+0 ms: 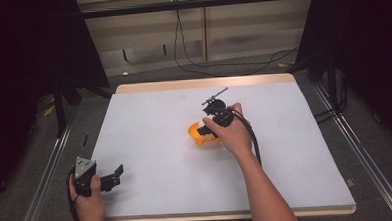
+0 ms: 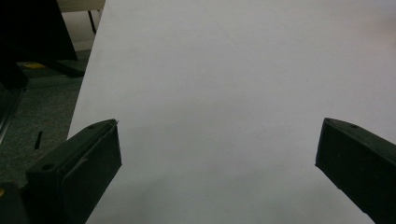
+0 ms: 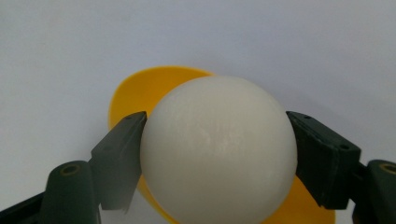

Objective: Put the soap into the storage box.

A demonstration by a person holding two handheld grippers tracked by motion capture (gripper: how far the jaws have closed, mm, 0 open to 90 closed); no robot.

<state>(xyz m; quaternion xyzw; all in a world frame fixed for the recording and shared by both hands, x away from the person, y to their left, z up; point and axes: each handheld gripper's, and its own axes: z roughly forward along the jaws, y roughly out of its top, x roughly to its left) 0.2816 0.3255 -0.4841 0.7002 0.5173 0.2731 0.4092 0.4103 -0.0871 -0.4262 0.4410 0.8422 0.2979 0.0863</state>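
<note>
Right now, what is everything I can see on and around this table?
Ball: one, creamy white, clamped between the right tool's two pads, just above the bowl.
Bowl: one, yellow-orange, on the table a little right of centre, beneath the ball.
Table: one, pale grey-white top with a light wooden edge, in the middle of the room.
Cables: a few, black, on the floor beyond the table's far edge.
Rails: two, metal, on the floor along the table's left and right sides.
Left tool: one, black, jaws open with nothing between them, at the table's near left corner.
Right tool: one, black, shut on the ball, over the bowl.
</note>
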